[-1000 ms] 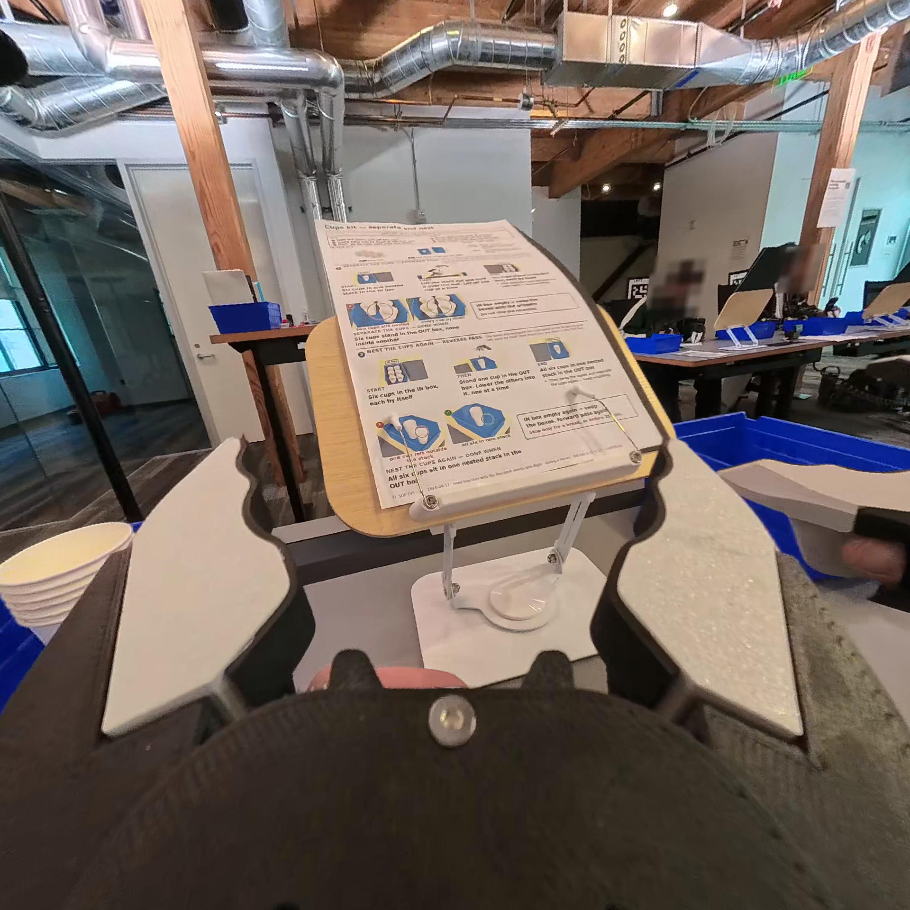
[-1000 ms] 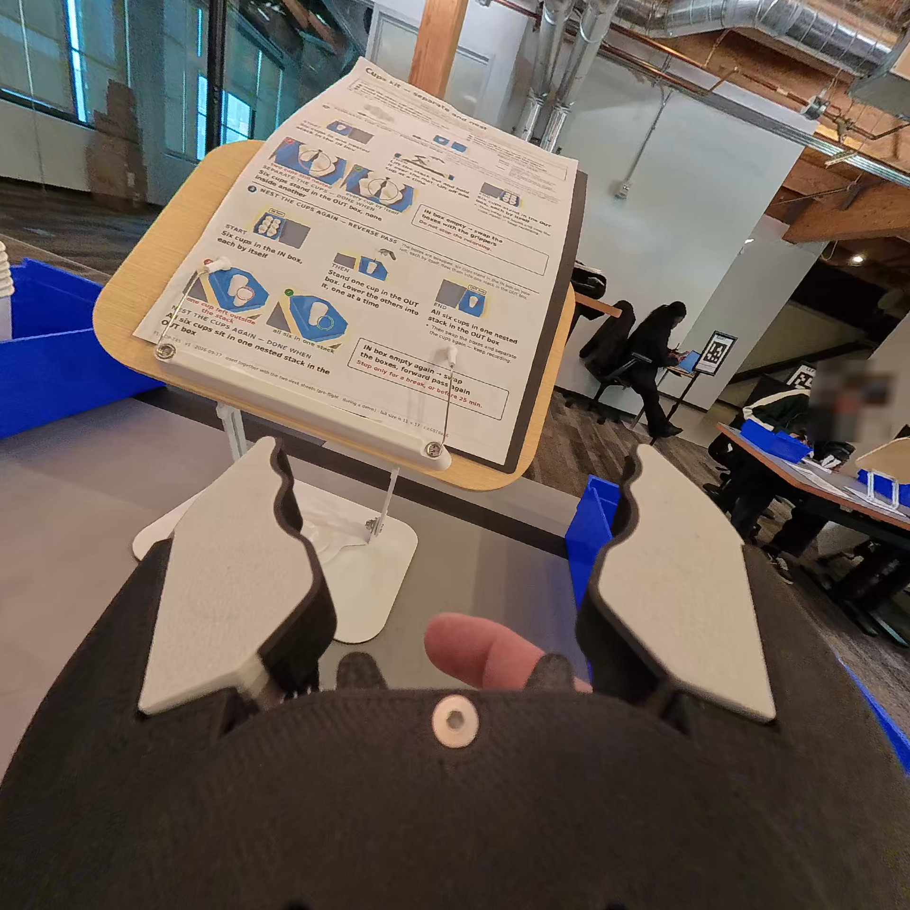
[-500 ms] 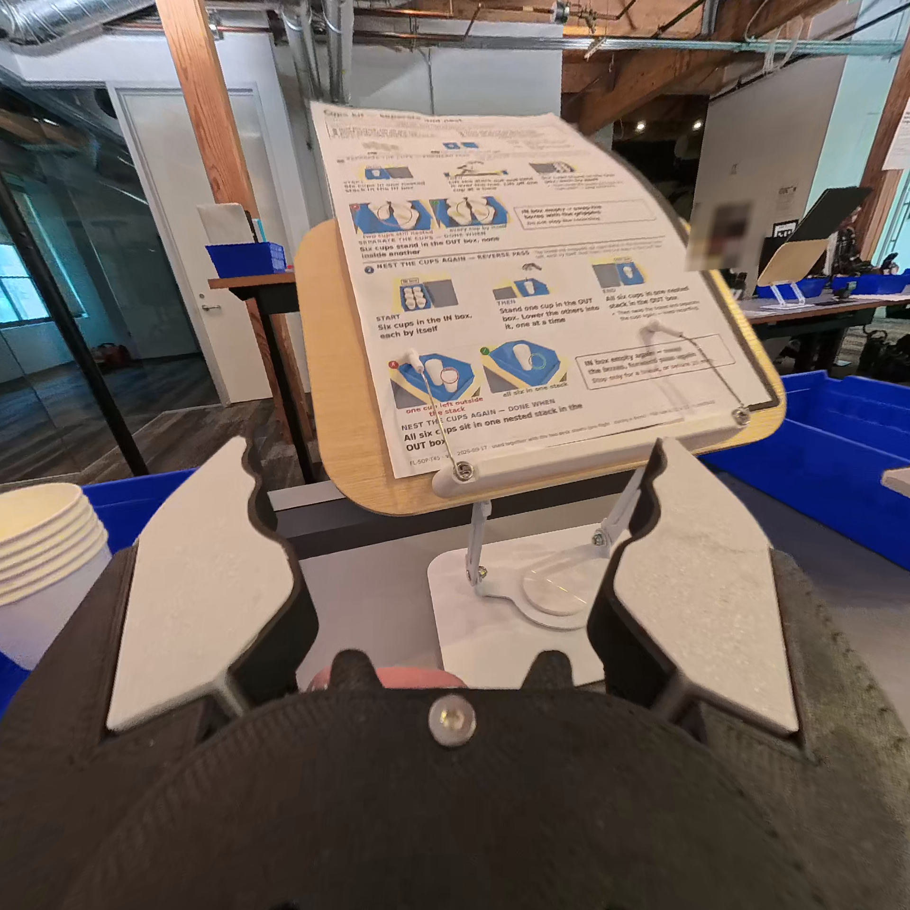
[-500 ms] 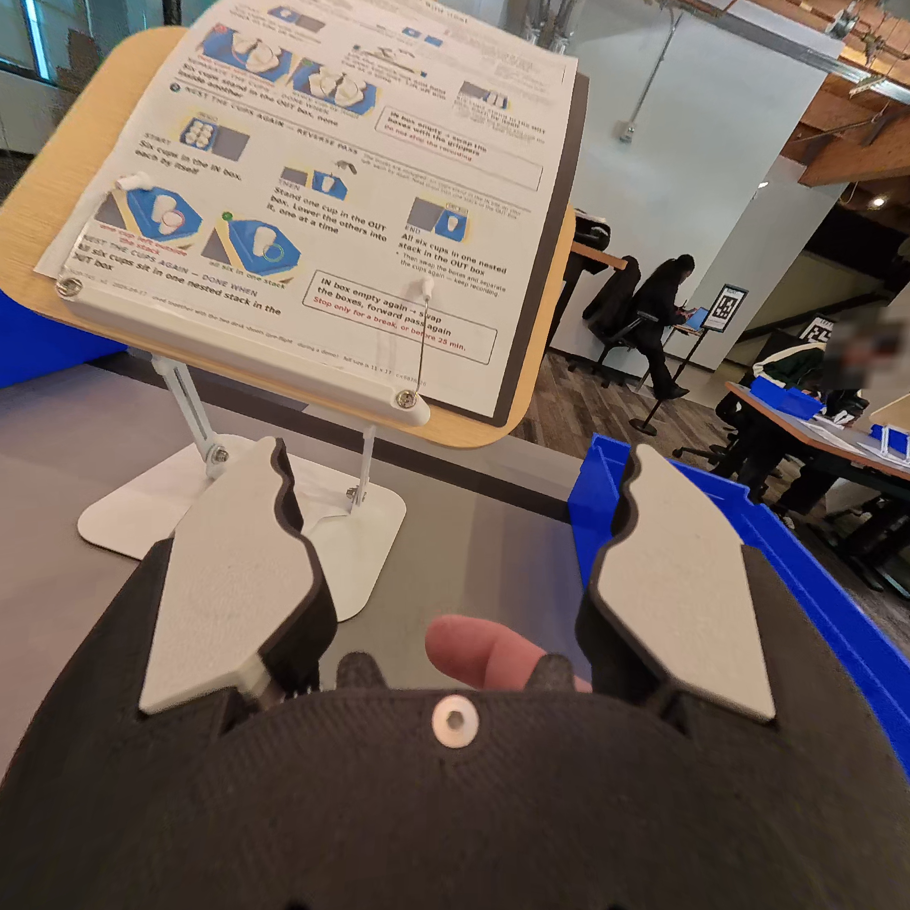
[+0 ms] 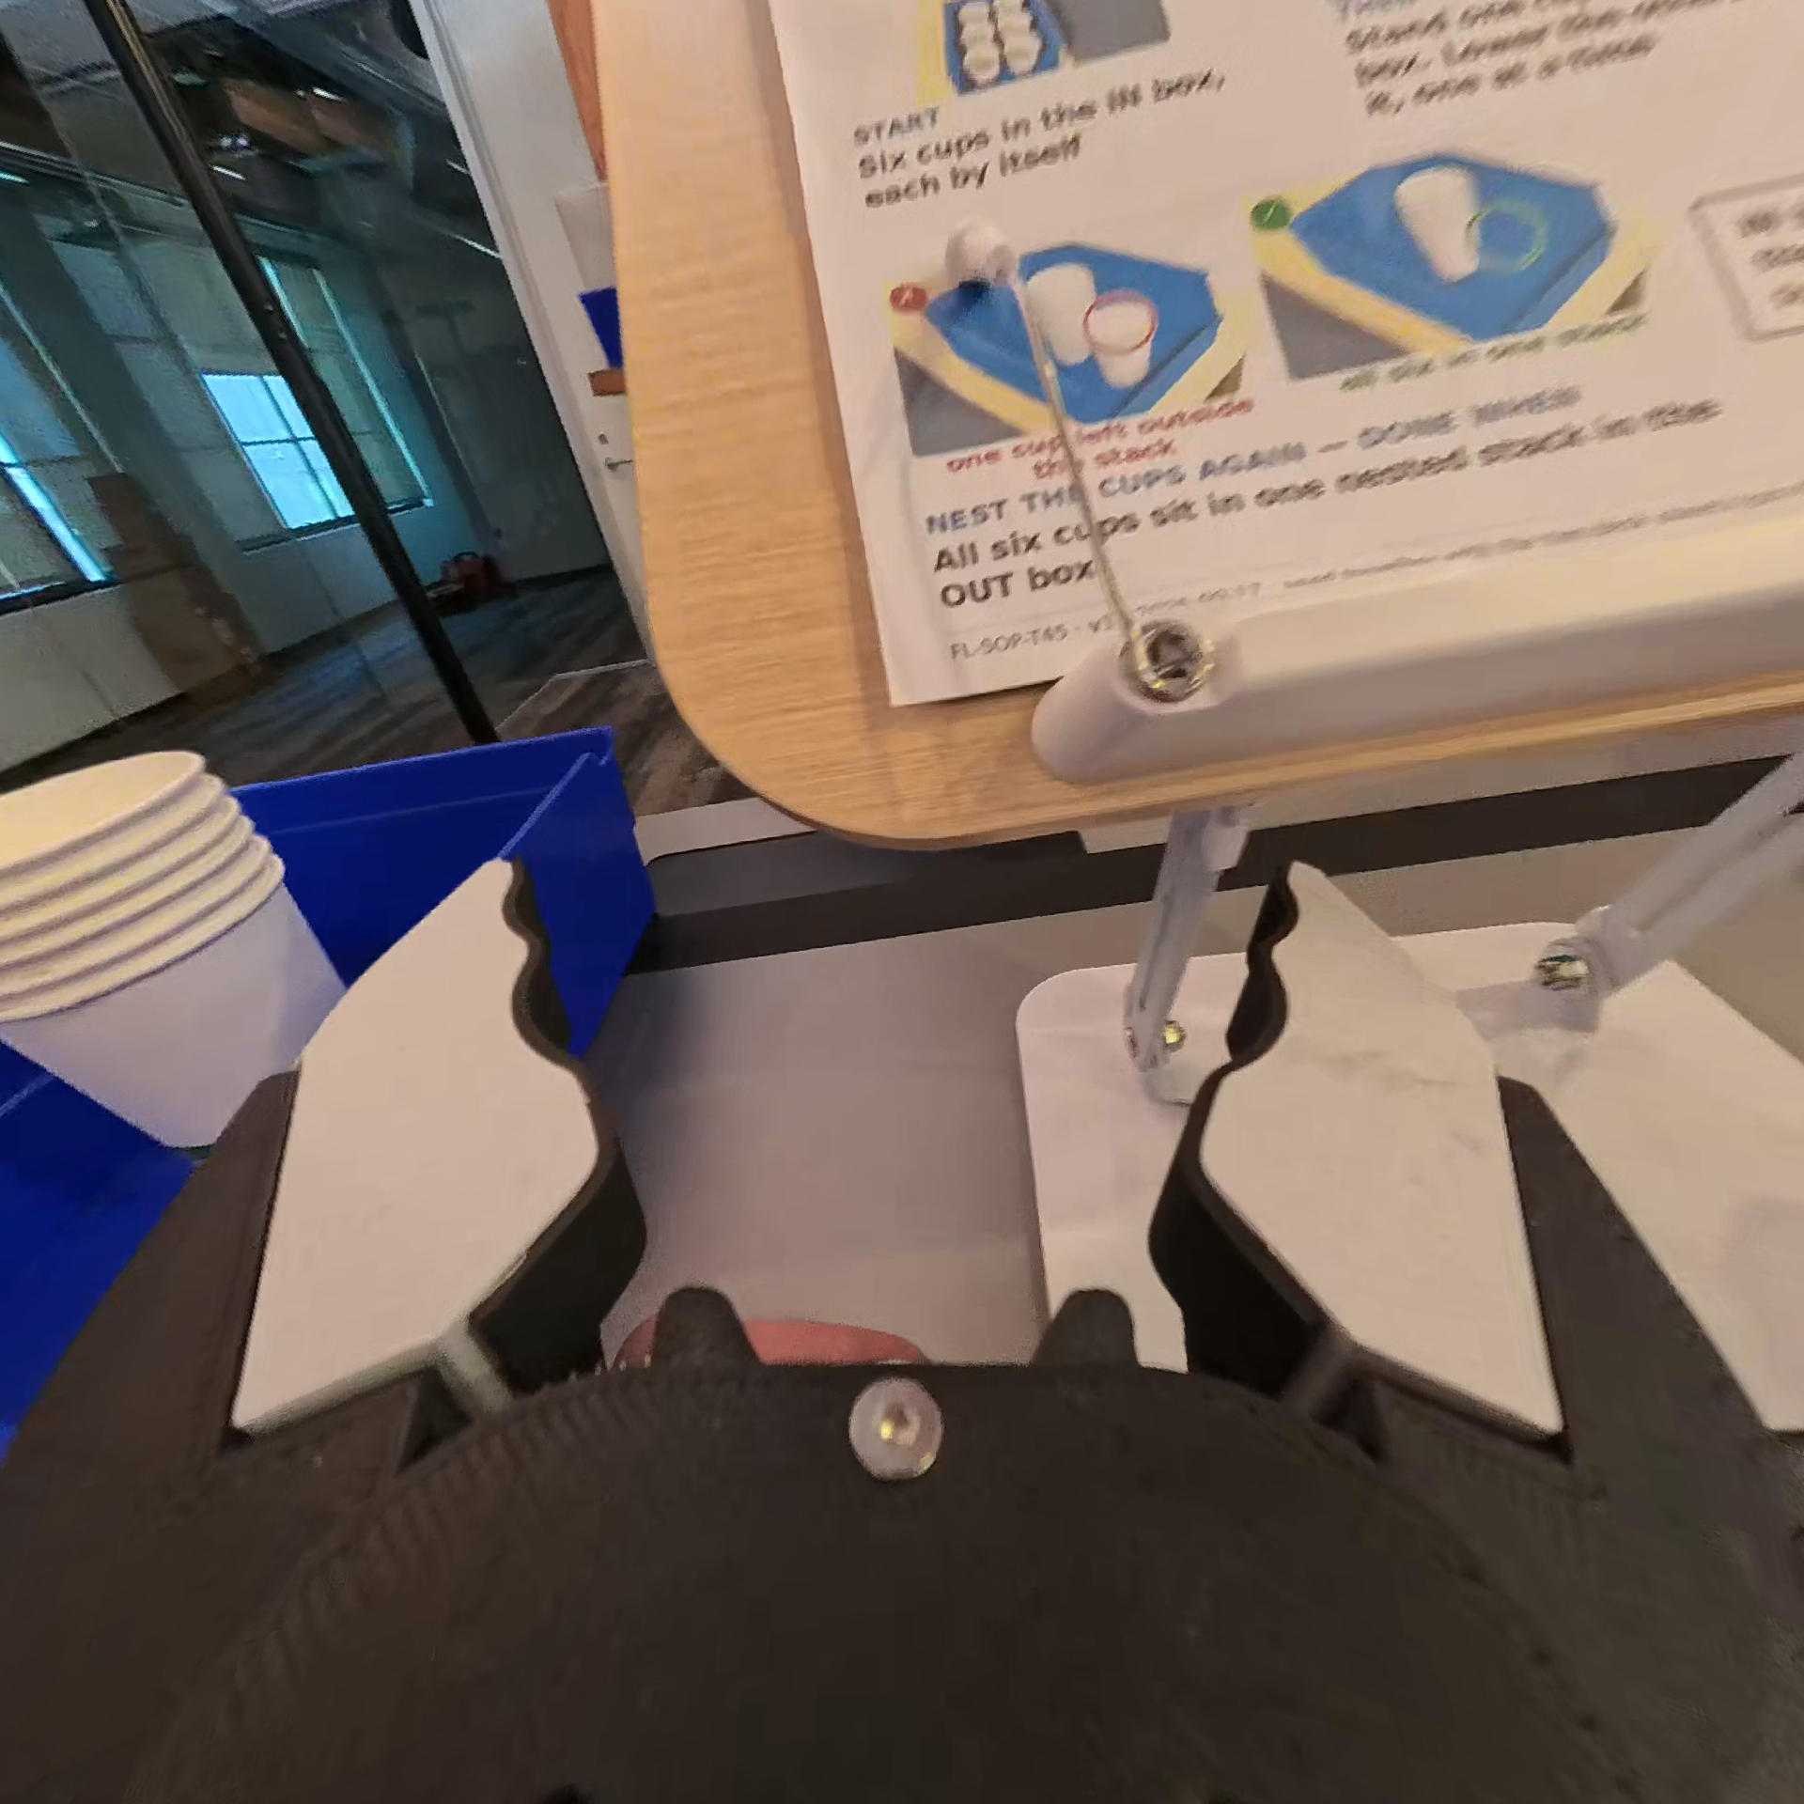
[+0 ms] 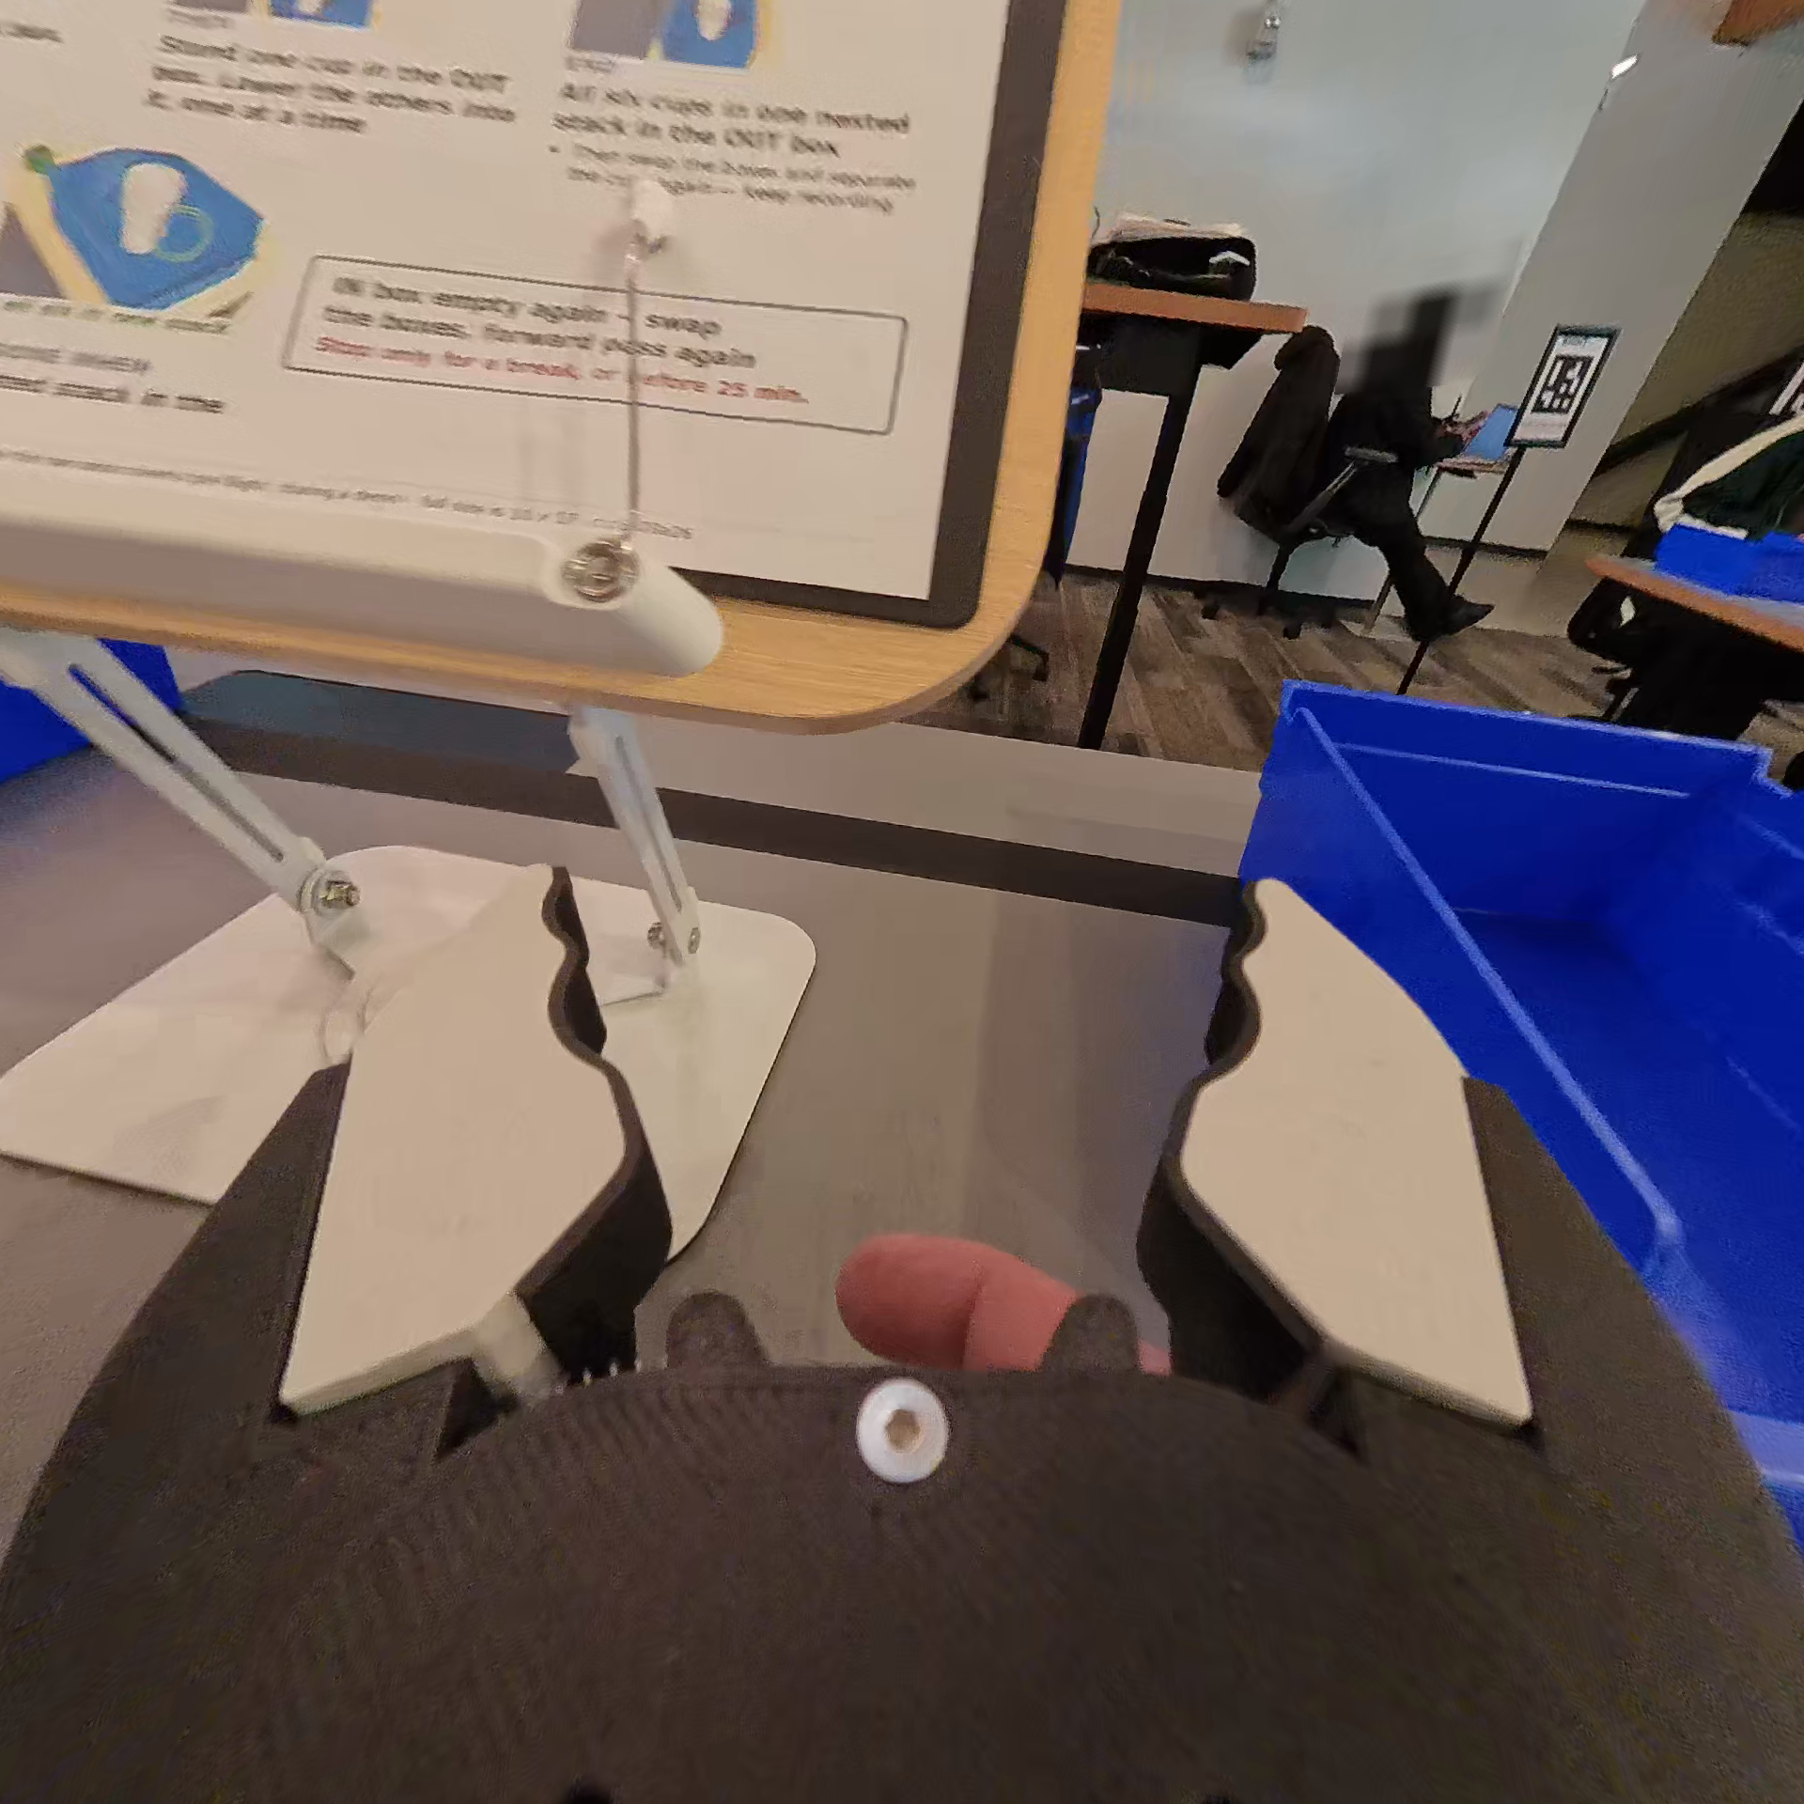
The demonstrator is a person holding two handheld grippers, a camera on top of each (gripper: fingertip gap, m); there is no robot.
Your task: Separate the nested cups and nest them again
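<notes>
Stack of white paper cups (image 5: pixel 127 937), nested one inside another, upright, mouths up. Several rolled rims showing in tight layers near the top, only the outermost wall visible below them. Standing inside a blue bin (image 5: pixel 439 859) at the left edge of the left wrist view, near the bin's far right corner. Lower part of the stack cut off from sight. A second blue bin (image 6: pixel 1562 927) at the right of the right wrist view, open top, inner floor and walls bare where visible.
</notes>
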